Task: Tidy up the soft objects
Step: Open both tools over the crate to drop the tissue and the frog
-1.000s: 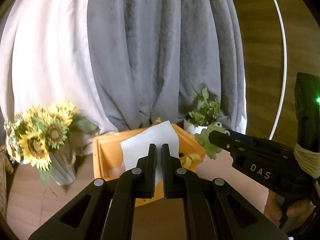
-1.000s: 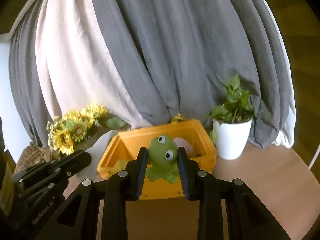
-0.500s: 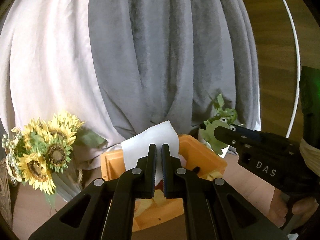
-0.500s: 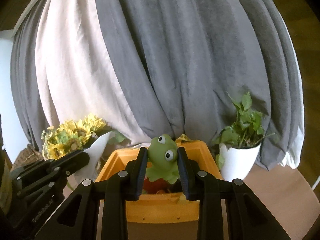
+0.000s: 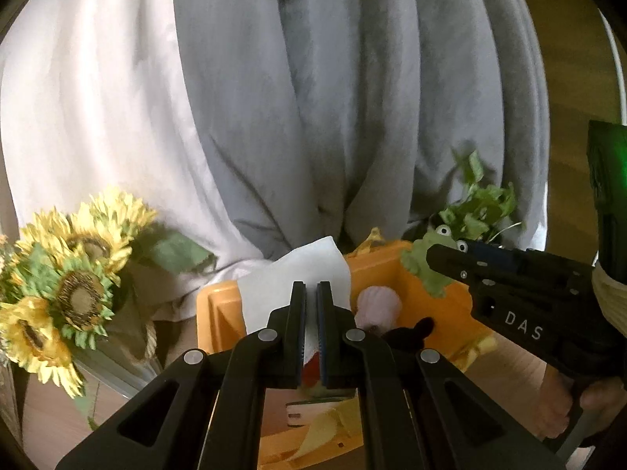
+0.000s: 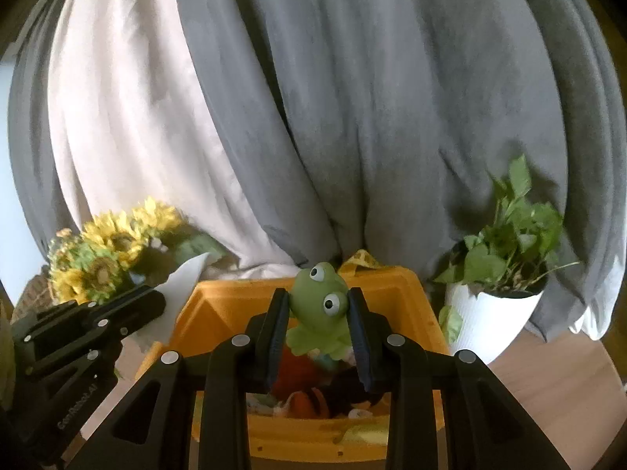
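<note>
Left gripper [image 5: 311, 329]: its fingers are squeezed tight on a white cloth [image 5: 292, 274], held up over the near left part of the orange bin [image 5: 219, 313].
Right gripper [image 6: 319, 337]: its fingers pinch the green frog toy [image 6: 319, 305], held just above the bin.
Inside the bin: a pink soft thing [image 5: 378, 305], plus red, black and yellow soft things.
Left of the bin: sunflowers [image 5: 74, 274].
Right of the bin: a green plant in a white pot [image 6: 490, 313] on the counter [image 6: 548, 372].
Far back: gray and white curtains [image 6: 352, 117].
</note>
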Demonstrator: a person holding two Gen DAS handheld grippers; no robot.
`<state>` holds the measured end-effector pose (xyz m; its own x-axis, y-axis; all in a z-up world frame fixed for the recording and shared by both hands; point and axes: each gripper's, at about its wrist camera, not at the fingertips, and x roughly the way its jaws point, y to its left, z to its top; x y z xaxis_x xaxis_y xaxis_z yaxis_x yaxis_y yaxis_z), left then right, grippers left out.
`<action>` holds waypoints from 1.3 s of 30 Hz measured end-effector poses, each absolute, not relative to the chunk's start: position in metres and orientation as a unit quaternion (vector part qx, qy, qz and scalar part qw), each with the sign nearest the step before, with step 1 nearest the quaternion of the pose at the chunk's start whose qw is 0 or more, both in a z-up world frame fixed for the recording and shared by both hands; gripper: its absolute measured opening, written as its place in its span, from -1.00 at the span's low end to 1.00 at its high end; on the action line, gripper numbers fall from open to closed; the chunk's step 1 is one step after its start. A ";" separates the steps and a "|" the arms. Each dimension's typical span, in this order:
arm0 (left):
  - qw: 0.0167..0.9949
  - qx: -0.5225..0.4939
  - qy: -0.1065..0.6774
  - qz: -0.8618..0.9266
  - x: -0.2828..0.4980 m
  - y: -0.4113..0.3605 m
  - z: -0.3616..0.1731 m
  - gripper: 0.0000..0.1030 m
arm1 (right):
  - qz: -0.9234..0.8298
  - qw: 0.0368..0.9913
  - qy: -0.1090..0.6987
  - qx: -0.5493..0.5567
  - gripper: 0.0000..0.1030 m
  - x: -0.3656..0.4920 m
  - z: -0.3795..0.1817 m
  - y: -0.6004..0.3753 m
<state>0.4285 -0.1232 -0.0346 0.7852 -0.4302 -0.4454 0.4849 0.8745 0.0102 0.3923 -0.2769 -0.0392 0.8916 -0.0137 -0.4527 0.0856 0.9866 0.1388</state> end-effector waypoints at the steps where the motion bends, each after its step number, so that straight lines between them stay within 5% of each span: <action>1: 0.942 0.063 0.225 -0.241 0.432 -0.124 -0.038 -0.86 | -0.026 0.968 0.236 0.077 -0.39 0.396 -0.042 -0.278; 15: 0.923 0.080 0.294 -0.233 0.466 -0.141 -0.082 -0.82 | -0.032 0.946 0.311 0.082 -0.39 0.441 -0.091 -0.294; 19: 0.922 0.078 0.301 -0.230 0.468 -0.141 -0.086 -0.42 | -0.026 0.938 0.332 0.094 -0.37 0.446 -0.101 -0.297; 25: 0.926 0.073 0.302 -0.217 0.466 -0.139 -0.084 -0.31 | -0.031 0.937 0.335 0.094 -0.15 0.445 -0.101 -0.297; 39: 0.951 0.048 0.275 -0.135 0.416 -0.109 -0.041 -0.09 | -0.024 0.948 0.303 0.095 -0.05 0.402 -0.068 -0.278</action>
<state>0.4163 -0.1091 -0.0411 0.8123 -0.2308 -0.5357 0.2831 0.9589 0.0162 0.4020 -0.2777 -0.0678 0.8148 0.0123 -0.5796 0.1028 0.9808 0.1654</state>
